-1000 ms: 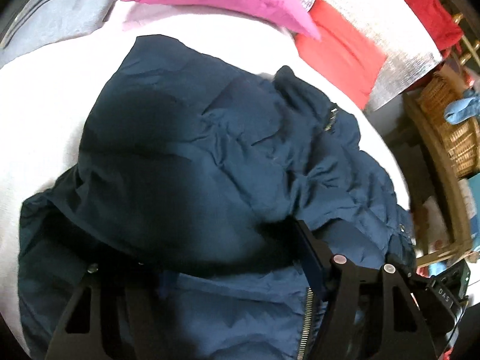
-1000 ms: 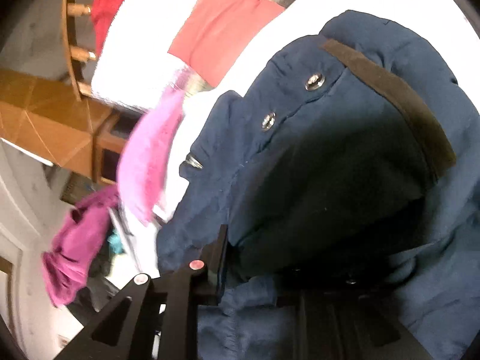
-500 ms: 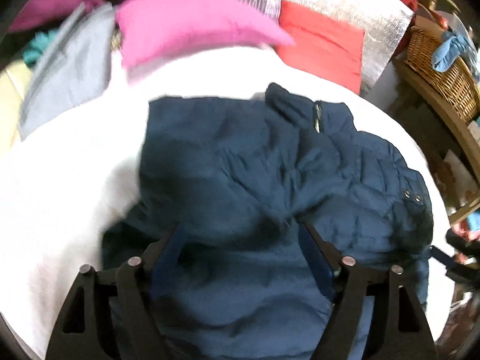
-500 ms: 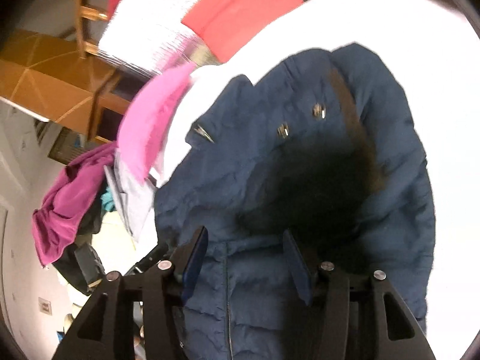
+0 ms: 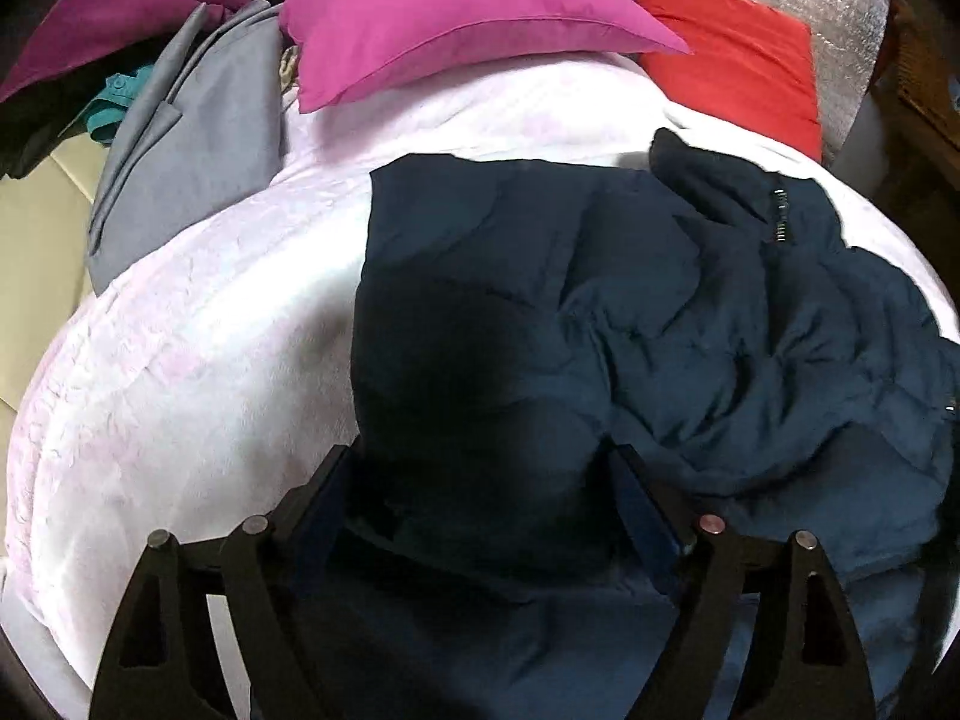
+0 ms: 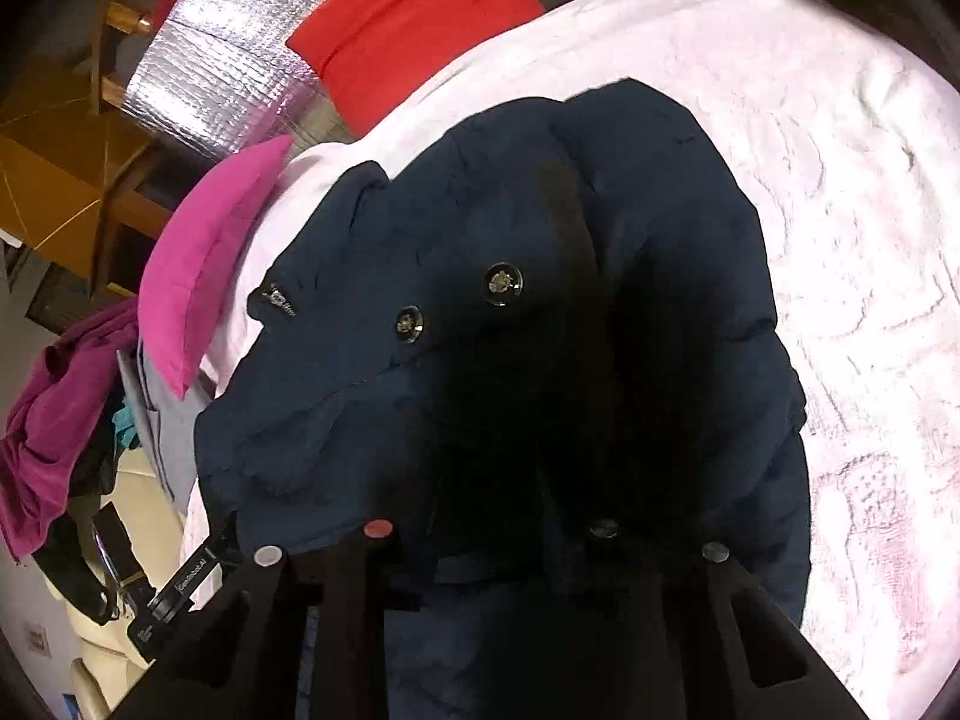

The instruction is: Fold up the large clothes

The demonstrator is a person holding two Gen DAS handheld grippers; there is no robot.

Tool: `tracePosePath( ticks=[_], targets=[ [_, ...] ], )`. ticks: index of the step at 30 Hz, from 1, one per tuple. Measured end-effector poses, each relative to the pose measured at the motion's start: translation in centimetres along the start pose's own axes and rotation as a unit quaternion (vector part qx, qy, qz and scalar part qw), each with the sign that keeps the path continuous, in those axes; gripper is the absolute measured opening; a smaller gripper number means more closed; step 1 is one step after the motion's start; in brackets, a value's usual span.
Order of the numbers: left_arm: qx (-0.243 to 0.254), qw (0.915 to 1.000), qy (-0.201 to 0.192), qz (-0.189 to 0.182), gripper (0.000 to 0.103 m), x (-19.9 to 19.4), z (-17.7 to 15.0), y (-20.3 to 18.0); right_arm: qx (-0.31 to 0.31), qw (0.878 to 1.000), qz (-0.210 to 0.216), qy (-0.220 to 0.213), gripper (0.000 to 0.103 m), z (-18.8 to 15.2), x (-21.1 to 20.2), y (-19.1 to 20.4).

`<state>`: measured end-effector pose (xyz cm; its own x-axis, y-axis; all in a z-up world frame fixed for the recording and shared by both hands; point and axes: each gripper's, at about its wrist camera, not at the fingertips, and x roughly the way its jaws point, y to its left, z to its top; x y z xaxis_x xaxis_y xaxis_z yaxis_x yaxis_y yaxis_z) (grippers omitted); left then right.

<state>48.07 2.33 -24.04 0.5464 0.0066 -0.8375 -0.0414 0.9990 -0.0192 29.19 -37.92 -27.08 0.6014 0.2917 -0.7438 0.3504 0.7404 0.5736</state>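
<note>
The left tongs (image 5: 480,498) stand wide apart, having just been opening, with dark jacket cloth lying between the fingers but not pinched; it looks like a release after laying a fold down. The right tongs (image 6: 486,534) have just been closing, and their fingers sit in deep shadow against the cloth, so I cannot tell whether they are clamped on it or merely near together.

The navy jacket (image 5: 660,312) lies bunched on the pale bed cover (image 5: 180,360), partly folded over itself, collar and zip end pointing toward the pillows. Folding seems to be midway: the bulk is gathered but still rumpled.

The left view shows what lies beyond: a pink pillow (image 5: 456,18), a red pillow (image 5: 732,60) and a grey garment (image 5: 192,138) at the bed's far edge. The right view alone shows the two snap buttons (image 6: 456,300) on a flap, a dark strip beside them, and the bare cover on the jacket's other side.
</note>
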Motion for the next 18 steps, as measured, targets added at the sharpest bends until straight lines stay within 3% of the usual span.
tracePosePath(
  ticks=[4, 7, 11, 12, 18],
  targets=[
    [-0.002, 0.9992, -0.033, -0.021, 0.085, -2.1, 0.3, 0.3, -0.035, 0.999, 0.035, -0.023, 0.032, -0.9, -1.7, 2.0],
    [0.001, 0.9988, -0.050, -0.003, 0.086, -2.3, 0.5, 0.4, -0.077, 0.995, 0.043, -0.042, 0.032, -1.4, -1.7, 3.9],
    [0.001, 0.9999, 0.005, 0.014, 0.089, 1.1, -0.1, 1.0, -0.082, 0.996, 0.016, 0.032, 0.033, -2.1, 3.6, 5.0],
    [0.001, 0.9999, 0.000, 0.017, 0.094, 1.3, -0.4, 0.8, -0.084, 0.996, 0.013, 0.034, 0.032, -2.1, 4.4, 5.0],
    [0.014, 0.9998, -0.011, 0.013, 0.094, 0.0, -0.6, 0.6, -0.077, 0.996, 0.025, 0.042, 0.034, -1.8, 3.7, 5.1]
  ],
)
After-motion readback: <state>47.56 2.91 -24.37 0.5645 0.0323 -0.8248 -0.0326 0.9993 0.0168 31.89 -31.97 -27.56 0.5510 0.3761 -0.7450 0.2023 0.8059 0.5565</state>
